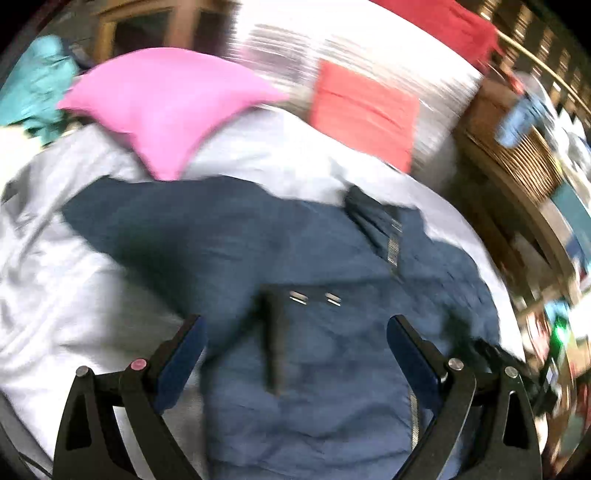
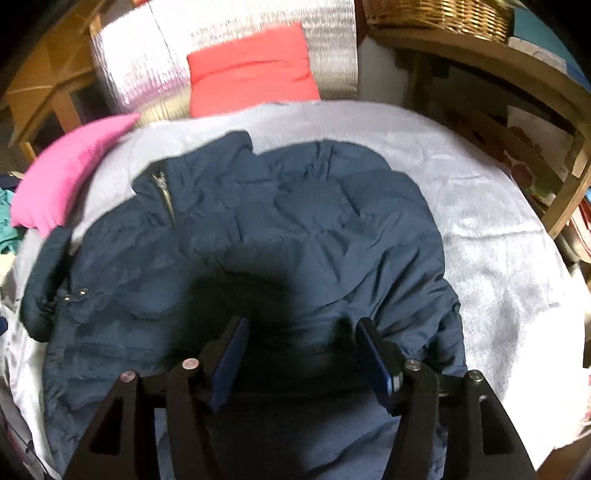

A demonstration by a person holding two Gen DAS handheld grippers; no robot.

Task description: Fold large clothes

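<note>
A navy quilted jacket (image 2: 258,236) lies spread on a pale grey bedcover (image 2: 498,236), its zipper (image 2: 164,195) and collar at the far left. In the left wrist view the jacket (image 1: 314,258) fills the middle, with two metal snaps (image 1: 314,298) and a zipper (image 1: 393,245) showing. My left gripper (image 1: 295,325) is open above the jacket, holding nothing. My right gripper (image 2: 301,326) is open just above the jacket's near part, holding nothing.
A pink pillow (image 1: 162,107) lies at the far left of the bed, and a red folded cloth (image 2: 251,74) lies at the far edge. A wicker basket (image 2: 439,14) sits on a wooden shelf (image 2: 517,70) at right. Teal cloth (image 1: 33,88) is at far left.
</note>
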